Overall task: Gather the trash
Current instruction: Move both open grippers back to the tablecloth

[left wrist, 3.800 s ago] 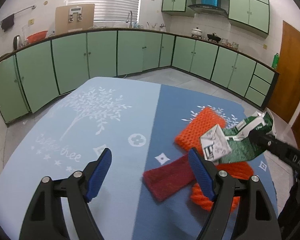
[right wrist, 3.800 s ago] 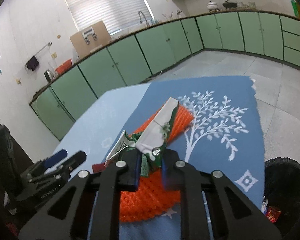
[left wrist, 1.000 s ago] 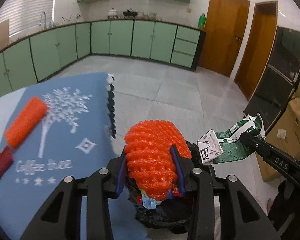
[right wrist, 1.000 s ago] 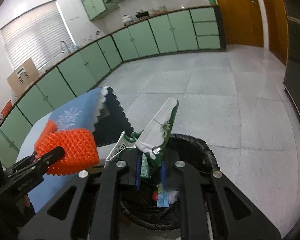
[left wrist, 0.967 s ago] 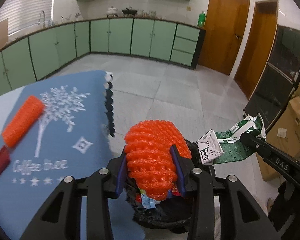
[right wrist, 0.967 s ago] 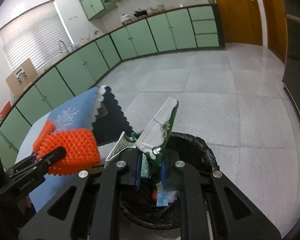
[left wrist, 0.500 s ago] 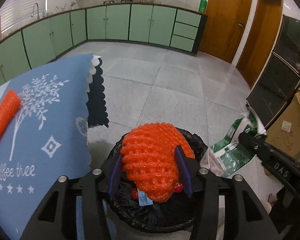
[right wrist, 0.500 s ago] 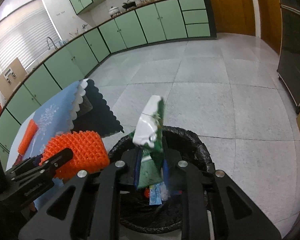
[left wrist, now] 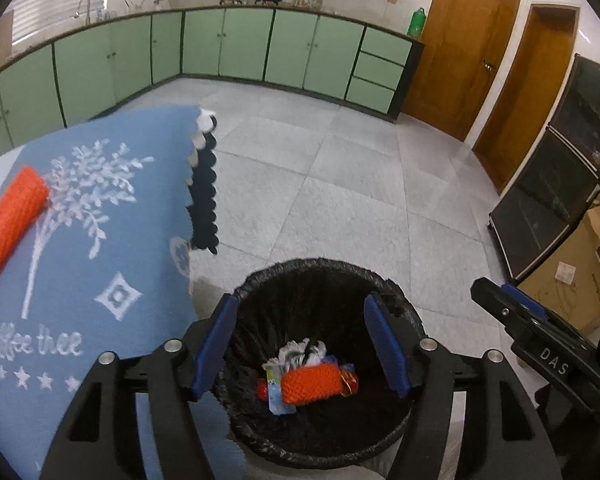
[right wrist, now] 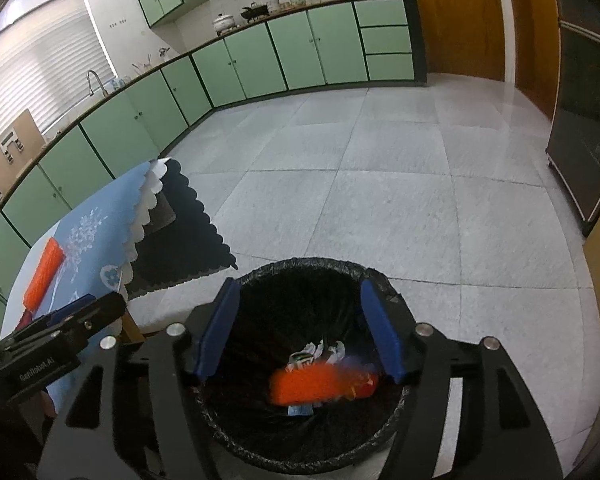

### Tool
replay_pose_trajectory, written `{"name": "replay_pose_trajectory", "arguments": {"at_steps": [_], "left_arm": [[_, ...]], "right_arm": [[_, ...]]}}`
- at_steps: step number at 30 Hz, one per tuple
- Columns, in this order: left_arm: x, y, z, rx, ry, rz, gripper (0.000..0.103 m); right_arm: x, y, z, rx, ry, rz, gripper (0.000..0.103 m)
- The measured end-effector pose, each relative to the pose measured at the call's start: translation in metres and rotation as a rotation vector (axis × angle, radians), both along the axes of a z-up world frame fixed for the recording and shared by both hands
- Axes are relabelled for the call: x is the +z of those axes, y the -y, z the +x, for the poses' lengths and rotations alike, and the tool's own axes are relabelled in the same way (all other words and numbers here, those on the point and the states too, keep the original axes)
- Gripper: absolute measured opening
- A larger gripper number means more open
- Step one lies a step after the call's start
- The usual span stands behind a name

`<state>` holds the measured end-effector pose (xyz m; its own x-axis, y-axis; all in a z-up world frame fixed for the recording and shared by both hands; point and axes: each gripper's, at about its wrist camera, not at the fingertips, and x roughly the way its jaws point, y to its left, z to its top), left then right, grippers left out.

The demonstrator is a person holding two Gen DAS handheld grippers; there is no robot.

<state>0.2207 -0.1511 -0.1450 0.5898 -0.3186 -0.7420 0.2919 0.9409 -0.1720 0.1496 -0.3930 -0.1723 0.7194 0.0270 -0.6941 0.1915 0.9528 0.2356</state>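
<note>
Two grippers: left gripper [left wrist: 302, 342] and right gripper [right wrist: 298, 334], jaws just opened wide, empty, above the bin [left wrist: 400, 308]
Bin (black-lined): orange foam net [left wrist: 312, 382] inside

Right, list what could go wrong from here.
Both the left gripper and right gripper hang open and empty over the trash bin, their jaws having just opened; swinging back could clip its rim. The orange foam net on the tablecloth lies near the edge and could get missed.
</note>
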Motion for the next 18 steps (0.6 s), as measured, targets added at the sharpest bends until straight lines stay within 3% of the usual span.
{"name": "replay_pose_trajectory", "arguments": {"at_steps": [8,18], "left_arm": [[0.030,-0.028,-0.016,0.032,0.097,0.008,0.072],[0.062,-0.115,-0.048,0.158,0.202,0.048,0.081]], "right_arm": [[0.027,-0.016,-0.015,0.030,0.057,-0.011,0.073],[0.058,-0.093,-0.017,0.188,0.119,0.001,0.086]]}}
